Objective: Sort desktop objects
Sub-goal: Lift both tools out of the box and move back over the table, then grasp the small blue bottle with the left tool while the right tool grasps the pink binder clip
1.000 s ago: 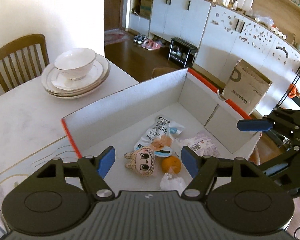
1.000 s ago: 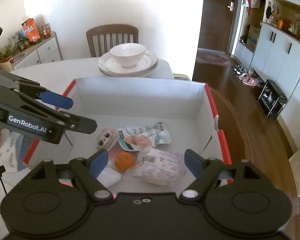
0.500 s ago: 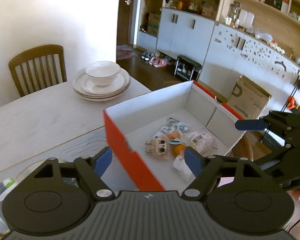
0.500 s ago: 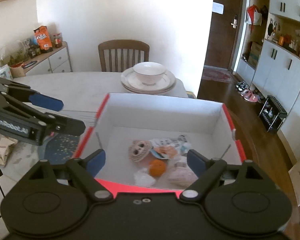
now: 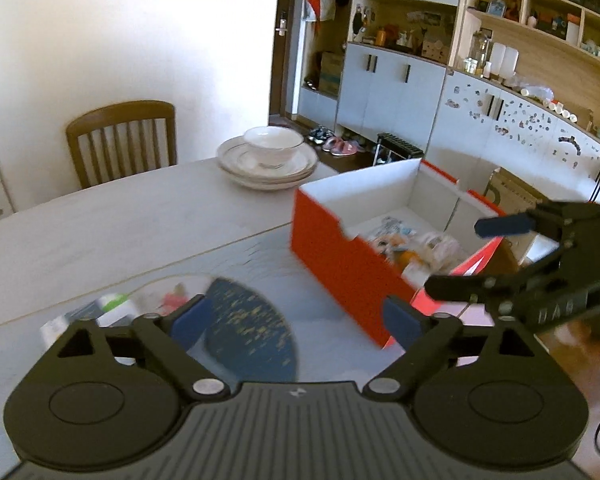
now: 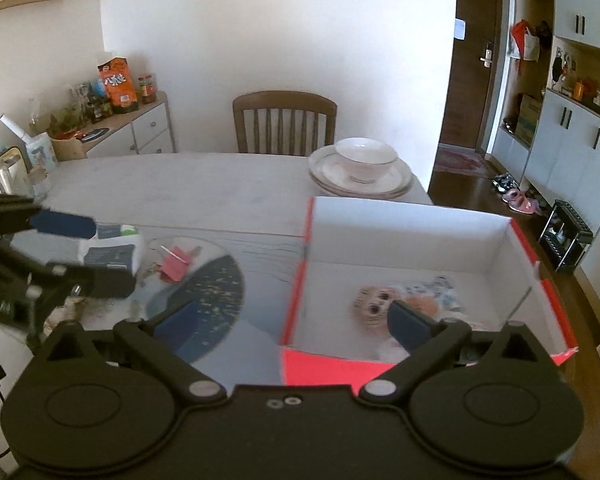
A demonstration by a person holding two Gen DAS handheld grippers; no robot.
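A red box with a white inside (image 5: 336, 248) (image 6: 512, 236) stands on the table and holds a small plush doll (image 6: 374, 304), an orange (image 5: 405, 256) and several snack packets. My left gripper (image 5: 296, 320) is open and empty, above a round dark mat (image 5: 248, 336) left of the box. My right gripper (image 6: 296, 320) is open and empty, above the box's near left corner. A pink binder clip (image 6: 176, 266) and a white and dark packet (image 6: 112, 254) lie on the table left of the box, beside the mat (image 6: 204, 304).
A bowl on stacked plates (image 6: 362, 168) (image 5: 270, 158) sits behind the box. A wooden chair (image 6: 284, 122) stands at the far table edge. A sideboard with jars and snacks (image 6: 112, 120) is at the far left. Cabinets line the right wall.
Both grippers have pulled back and to the left, away from inside the box. The mat and loose items left of the box have come into view. Both stay open.
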